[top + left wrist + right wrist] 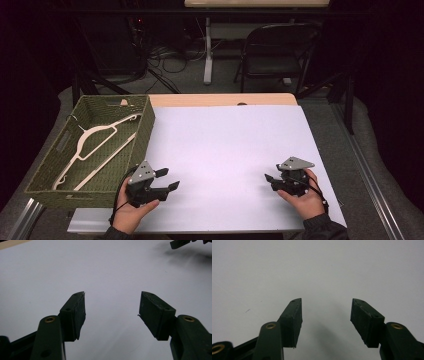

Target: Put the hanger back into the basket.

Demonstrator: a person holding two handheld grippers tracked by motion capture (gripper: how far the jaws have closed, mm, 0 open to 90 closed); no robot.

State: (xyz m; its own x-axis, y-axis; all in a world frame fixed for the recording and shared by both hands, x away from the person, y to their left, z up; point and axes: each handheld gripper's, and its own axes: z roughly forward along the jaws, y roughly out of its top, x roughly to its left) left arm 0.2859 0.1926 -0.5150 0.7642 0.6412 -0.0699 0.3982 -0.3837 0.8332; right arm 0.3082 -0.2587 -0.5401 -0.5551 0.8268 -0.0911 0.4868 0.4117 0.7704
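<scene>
Woven green basket (60, 165) sits over at about 9 o'clock on the table with a cream hanger (95, 145) lying flat inside, parked off the white sheet (225, 145). Left gripper (167, 179) just beside it, jaws spread wide on nothing. Right gripper (270, 181) at 4 o'clock, also open and empty; my guess is both are resting between moves.

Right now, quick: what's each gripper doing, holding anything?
Left gripper: jaws open, nothing between them, over the white table beside the basket.
Right gripper: jaws open, holding nothing.
</scene>
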